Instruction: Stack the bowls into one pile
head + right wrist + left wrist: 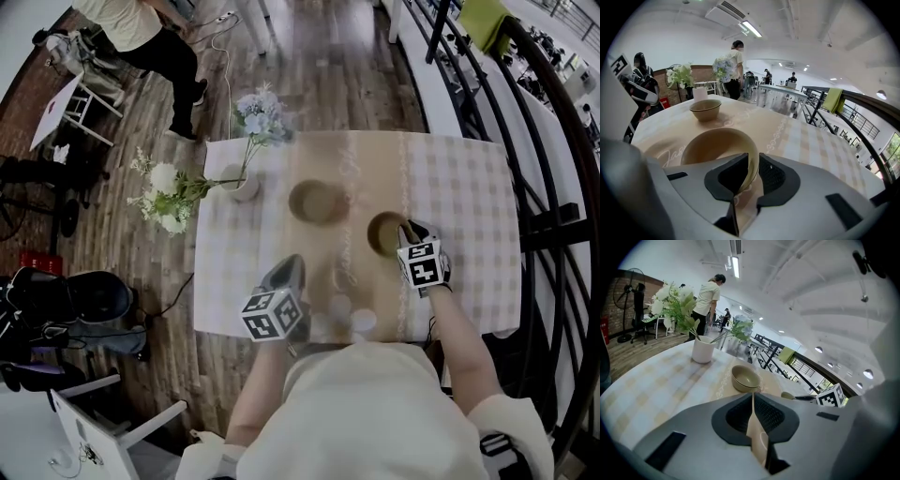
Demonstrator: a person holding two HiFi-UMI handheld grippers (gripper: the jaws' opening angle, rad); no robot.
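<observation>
Two beige bowls stand on the checked tablecloth. The farther bowl (317, 202) (746, 378) (705, 108) sits alone near the table's middle. My right gripper (410, 230) (752, 168) is shut on the right rim of the nearer bowl (382, 232) (717, 147), one pad inside and one outside; the bowl rests on the cloth. My left gripper (286, 272) (753, 397) hovers near the front edge, shut with nothing between its pads, pointing toward the farther bowl. The nearer bowl (790, 395) shows at the right of the left gripper view.
A white vase of flowers (246, 186) (703, 350) stands at the table's far left corner. The table (459, 187) has bare cloth on its right. A black railing (553, 141) runs along the right. A person (150, 37) stands beyond the table.
</observation>
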